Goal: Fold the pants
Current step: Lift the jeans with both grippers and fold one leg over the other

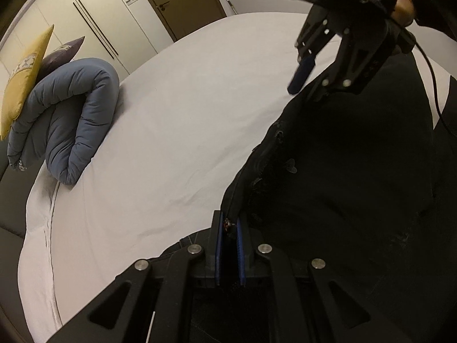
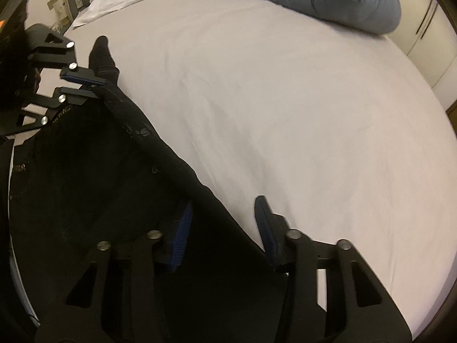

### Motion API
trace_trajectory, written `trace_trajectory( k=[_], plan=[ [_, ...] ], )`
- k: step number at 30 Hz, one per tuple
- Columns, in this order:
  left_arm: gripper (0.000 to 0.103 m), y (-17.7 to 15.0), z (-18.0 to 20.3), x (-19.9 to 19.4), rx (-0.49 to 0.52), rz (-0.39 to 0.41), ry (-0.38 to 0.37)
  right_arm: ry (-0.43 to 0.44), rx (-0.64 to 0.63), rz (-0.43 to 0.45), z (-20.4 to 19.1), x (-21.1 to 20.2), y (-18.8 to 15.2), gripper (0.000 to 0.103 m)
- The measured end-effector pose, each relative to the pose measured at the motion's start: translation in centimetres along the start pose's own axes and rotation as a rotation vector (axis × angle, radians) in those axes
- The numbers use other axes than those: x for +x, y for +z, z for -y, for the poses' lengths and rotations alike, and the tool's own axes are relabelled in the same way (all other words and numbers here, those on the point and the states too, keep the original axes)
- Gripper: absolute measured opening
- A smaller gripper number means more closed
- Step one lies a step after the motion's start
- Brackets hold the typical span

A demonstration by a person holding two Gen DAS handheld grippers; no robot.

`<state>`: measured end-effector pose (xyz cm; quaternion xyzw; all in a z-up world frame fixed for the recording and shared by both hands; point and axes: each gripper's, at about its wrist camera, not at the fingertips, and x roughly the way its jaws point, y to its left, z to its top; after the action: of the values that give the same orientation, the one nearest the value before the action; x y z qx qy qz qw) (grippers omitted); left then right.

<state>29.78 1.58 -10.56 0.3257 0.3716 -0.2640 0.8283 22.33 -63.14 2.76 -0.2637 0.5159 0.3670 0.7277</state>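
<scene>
Two grippers at the waistband of black pants on a bed

Two hand-held grippers work along one edge of the black pants [image 1: 342, 185], which lie on the white sheet of the bed [image 1: 171, 143]. The left gripper [image 1: 229, 225] has its blue-padded fingers pressed together on the waistband; a metal button shows in the narrow gap between the pads. In the right wrist view the same grip appears at the upper left, with a tab of cloth sticking up past the pads.

The right gripper [image 2: 222, 225] has its fingers spread. The band edge of the pants runs between them, the left pad [image 2: 182, 228] lying over the dark cloth and the right pad [image 2: 264, 223] over the bare sheet, neither clearly pressing the fabric. A person's hand [image 1: 402, 3] holds this gripper's handle, where a green light glows.

Farther across the bed lies a rolled blue duvet [image 1: 71, 114], with a yellow cushion [image 1: 22, 80] and a purple cushion [image 1: 61, 54] leaning beside it. Pale wardrobe doors [image 1: 94, 14] stand behind.
</scene>
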Motion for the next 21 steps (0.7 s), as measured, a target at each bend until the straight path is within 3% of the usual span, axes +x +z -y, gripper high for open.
trace_trajectory(
  k=[5,8,17,21],
  plan=[
    [0.009,0.3,0.0,-0.2,-0.019,0.011,-0.003,-0.001,0.026,-0.025,-0.9,0.5,-0.5,0.006],
    [0.009,0.1,0.0,-0.4,-0.028,0.015,0.0,0.002,0.074,-0.002,-0.9,0.1,-0.7,0.003],
    [0.009,-1.2,1.4,-2.4,-0.088,0.027,-0.043,0.101,0.58,0.165,-2.9,-0.6,-3.5,0.002],
    [0.009,-2.5,2.9,-3.9,-0.101,0.02,-0.068,0.12,0.602,0.212,-5.4,-1.1,-4.1,0.002]
  ],
)
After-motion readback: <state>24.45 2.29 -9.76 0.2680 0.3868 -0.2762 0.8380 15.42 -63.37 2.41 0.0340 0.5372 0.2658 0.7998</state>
